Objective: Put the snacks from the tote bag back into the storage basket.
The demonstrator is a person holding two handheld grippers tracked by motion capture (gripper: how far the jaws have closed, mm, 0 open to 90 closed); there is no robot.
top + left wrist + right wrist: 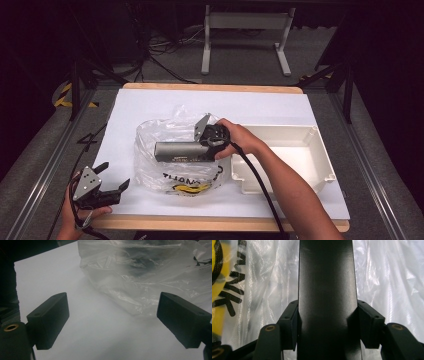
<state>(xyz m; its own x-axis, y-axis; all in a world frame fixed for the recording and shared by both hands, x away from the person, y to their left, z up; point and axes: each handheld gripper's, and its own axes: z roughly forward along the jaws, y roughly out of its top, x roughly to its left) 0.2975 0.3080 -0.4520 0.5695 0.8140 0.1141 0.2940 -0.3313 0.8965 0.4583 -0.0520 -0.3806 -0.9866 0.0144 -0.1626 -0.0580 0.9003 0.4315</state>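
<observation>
A long dark grey metal bar (176, 150) lies level over a crumpled clear plastic bag (160, 127) with black and yellow print, at the middle of the table. My right gripper (202, 149) is shut on the bar's right end. In the right gripper view both pads press the sides of the bar (327, 285), with the bag (387, 277) behind it. Whether the bar is inside the bag I cannot tell. My left gripper (114, 176) rests open at the table's front left corner, apart from the bag. Nothing sits between its jaws (112, 315), and the bag (140, 275) lies just ahead.
A white paper sheet (150, 102) covers the wooden table. An off-white plastic tray (320, 150) stands at the right, close to my right forearm. A cable trails from the right gripper along the arm. Dark floor and a table frame lie beyond the far edge.
</observation>
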